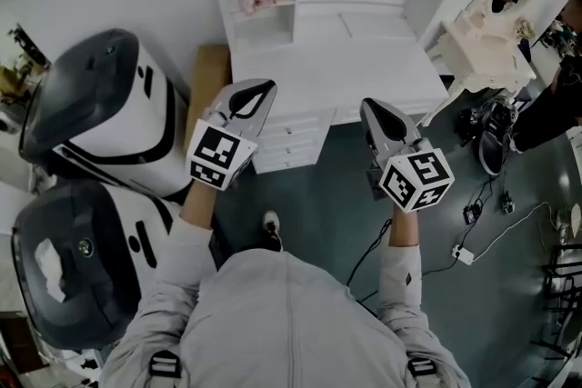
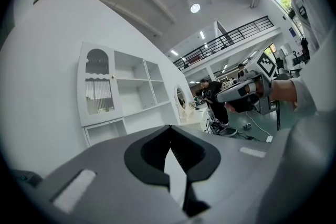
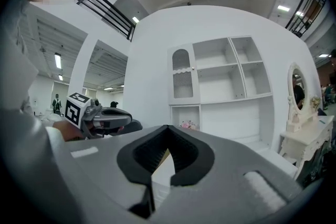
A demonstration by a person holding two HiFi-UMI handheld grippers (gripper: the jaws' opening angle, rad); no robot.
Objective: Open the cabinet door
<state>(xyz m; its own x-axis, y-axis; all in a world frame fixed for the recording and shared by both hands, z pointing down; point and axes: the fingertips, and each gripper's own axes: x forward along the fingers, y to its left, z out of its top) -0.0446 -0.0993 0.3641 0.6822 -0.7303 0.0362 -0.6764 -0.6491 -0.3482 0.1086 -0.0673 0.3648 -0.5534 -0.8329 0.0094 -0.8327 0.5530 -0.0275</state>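
My right gripper points level at the white cabinet, well apart from it, its jaws together at the tips with nothing between them. The cabinet door, arched with ribbed glass, sits shut at the unit's upper left, with open shelves beside it. I see pink flowers in the cubby below the door. The left gripper shows at the left with its marker cube. An oval mirror stands at far right.

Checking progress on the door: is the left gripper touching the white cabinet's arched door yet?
Apart. The left gripper view shows the left gripper shut on nothing, the white arched cabinet door far beyond it.
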